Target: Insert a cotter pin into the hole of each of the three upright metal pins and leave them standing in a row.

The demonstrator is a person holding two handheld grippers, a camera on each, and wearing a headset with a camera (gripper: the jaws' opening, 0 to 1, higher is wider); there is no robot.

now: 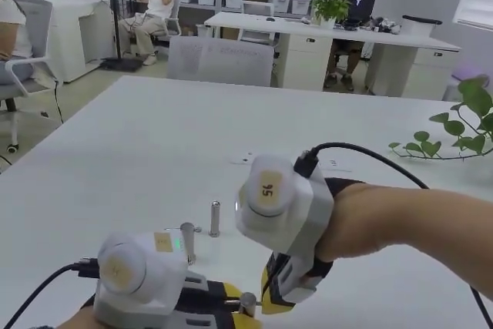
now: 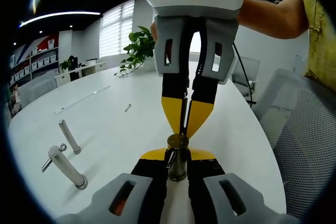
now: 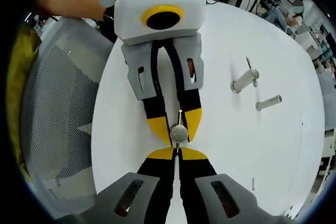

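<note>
Left gripper [image 2: 177,154] clamps an upright metal pin [image 2: 177,167]; right gripper [image 2: 184,127], pinching a cotter pin [image 2: 184,109], hovers just above those jaws. Insertion step, I'd say: next, find the hole.

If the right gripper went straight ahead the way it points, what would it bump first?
The upright metal pin clamped in the left gripper, right ahead of the right gripper. The cotter pin it holds would likely reach it first. The gap looks tiny, though depth is unclear.

three metal pins [image 2: 67,167], two cotter pins [image 2: 47,163], one small loose piece [image 2: 128,107], two claws [image 2: 177,153]
</note>
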